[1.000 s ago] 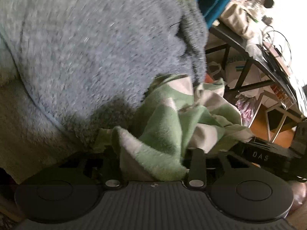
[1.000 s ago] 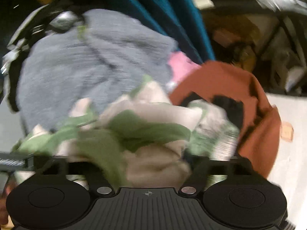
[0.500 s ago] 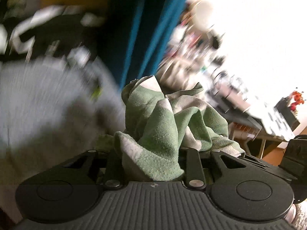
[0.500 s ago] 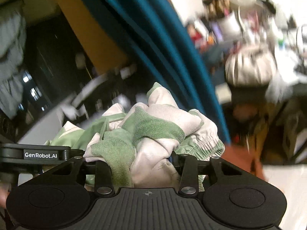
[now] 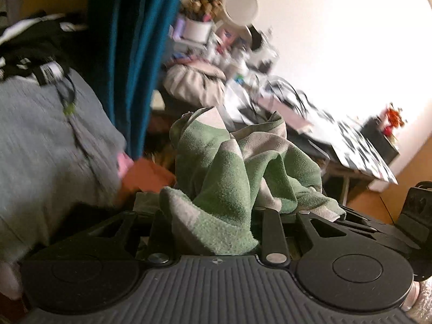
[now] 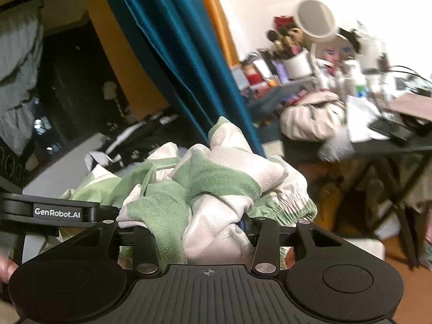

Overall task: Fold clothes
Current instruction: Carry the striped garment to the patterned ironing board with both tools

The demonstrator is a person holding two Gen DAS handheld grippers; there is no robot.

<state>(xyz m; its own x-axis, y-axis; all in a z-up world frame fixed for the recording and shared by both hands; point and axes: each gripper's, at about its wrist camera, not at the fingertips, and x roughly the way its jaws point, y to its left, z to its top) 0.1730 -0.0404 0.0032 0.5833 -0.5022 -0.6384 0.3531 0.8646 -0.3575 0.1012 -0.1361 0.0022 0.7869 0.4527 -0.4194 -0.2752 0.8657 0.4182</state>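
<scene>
A green and white fleece garment [image 5: 229, 178] is bunched up between the two grippers and held in the air. My left gripper [image 5: 213, 216] is shut on one bunch of it, and the cloth spills over the jaws and hides the fingertips. In the right wrist view the same garment [image 6: 210, 189] shows an elastic gathered hem at the right. My right gripper [image 6: 199, 229] is shut on that bunch. The other gripper's black body [image 6: 48, 212] sits close at the left, and in the left wrist view the right one [image 5: 415, 208] shows at the far right.
A grey fleece garment [image 5: 40, 140] lies at the left beside a rust-coloured cloth [image 5: 145, 175] and black clothes [image 5: 29, 51]. A teal curtain [image 6: 172, 54] hangs behind. A cluttered dark table [image 6: 378, 135] with a round mirror [image 6: 316, 19] stands at the right.
Both grippers have lifted the green and white garment up off the clothes pile. The views have tilted from the grey fleece and rust cloth up to the curtain, the wall and the cluttered table.
</scene>
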